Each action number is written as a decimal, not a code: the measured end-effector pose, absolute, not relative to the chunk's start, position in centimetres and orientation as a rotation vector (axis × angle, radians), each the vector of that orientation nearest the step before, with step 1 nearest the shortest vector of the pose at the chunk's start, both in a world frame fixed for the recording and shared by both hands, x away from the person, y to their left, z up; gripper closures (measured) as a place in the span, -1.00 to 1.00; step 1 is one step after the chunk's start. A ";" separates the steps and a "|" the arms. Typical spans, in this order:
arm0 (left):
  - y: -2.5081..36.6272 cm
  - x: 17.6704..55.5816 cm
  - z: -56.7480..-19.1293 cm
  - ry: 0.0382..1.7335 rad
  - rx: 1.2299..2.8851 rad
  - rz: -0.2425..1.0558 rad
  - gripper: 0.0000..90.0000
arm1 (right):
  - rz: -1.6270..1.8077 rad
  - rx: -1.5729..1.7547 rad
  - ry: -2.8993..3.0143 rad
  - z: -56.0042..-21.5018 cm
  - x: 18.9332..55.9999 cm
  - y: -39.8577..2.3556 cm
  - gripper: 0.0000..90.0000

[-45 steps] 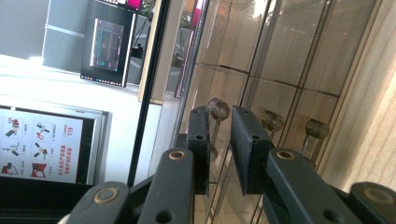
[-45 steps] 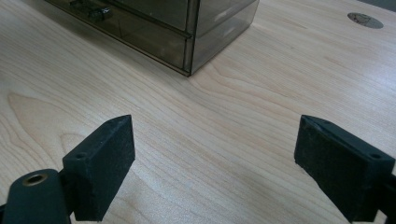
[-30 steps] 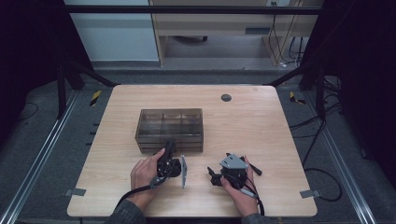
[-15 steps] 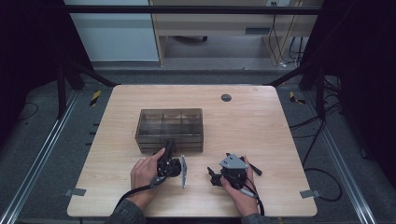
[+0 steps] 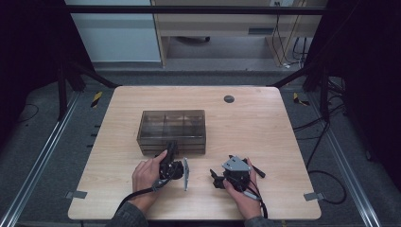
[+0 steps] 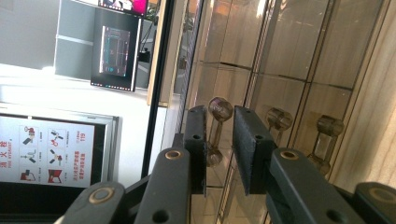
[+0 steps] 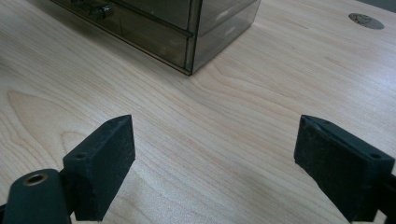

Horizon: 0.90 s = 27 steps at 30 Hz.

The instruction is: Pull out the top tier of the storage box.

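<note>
While the high view showed my left gripper (image 5: 171,152) at the front of the smoky drawer box (image 5: 172,125) on the bench (image 5: 265,127), its own view had narrow jaws around a knob (image 6: 220,109), drawer unopened, and my right gripper (image 7: 212,158) gaped wide, empty.

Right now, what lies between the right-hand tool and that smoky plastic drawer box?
Only bare wooden table. The right gripper view shows nothing between the right gripper and the drawer box.
</note>
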State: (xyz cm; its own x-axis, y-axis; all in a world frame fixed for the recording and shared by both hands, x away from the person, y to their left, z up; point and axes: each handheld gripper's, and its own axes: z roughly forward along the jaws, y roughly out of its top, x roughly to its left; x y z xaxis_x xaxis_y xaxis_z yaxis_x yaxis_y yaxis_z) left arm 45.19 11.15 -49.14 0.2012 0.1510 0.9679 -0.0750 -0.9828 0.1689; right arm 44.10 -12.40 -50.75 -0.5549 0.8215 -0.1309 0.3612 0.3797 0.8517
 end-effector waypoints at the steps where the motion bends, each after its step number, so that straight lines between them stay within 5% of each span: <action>1: 11.1 45.2 -49.1 0.072 2.290 1.880 0.66 | 1.094 1.014 2.093 -50.8 44.1 -12.4 -0.72; 27: 11.0 45.5 -49.3 0.059 2.282 1.899 0.76 | 1.089 1.009 2.098 -50.8 44.1 -12.4 -0.71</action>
